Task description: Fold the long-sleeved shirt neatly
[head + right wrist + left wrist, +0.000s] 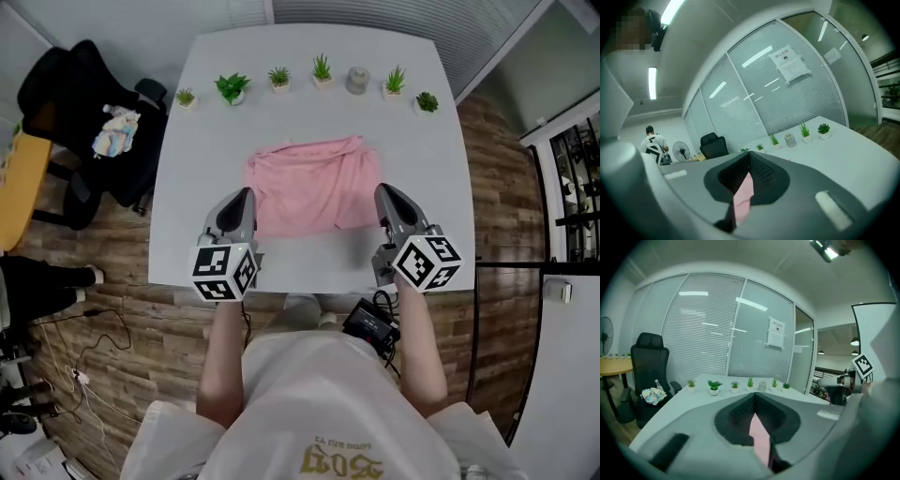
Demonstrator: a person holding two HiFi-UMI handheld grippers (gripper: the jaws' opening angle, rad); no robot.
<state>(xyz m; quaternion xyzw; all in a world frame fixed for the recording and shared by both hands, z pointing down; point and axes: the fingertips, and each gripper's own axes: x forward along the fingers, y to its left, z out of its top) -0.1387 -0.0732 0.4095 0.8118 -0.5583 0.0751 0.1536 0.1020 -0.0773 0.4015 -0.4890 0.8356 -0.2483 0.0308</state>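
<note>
A pink long-sleeved shirt (314,192) lies partly folded in the middle of the white table (309,267). My left gripper (247,195) is at the shirt's near left corner and my right gripper (381,192) is at its near right corner. In the left gripper view the jaws meet at the tips (754,394), with a strip of pink fabric (759,432) pinched between them. In the right gripper view the jaws (749,161) are likewise closed on a strip of pink cloth (743,194). Both grippers point nearly level towards the table's far edge.
Several small potted plants (232,87) and a grey jar (357,81) line the table's far edge. A black office chair (84,112) stands to the left, beside a yellow-topped table (19,187). Cables lie on the wooden floor (94,337). A person (654,143) stands far off.
</note>
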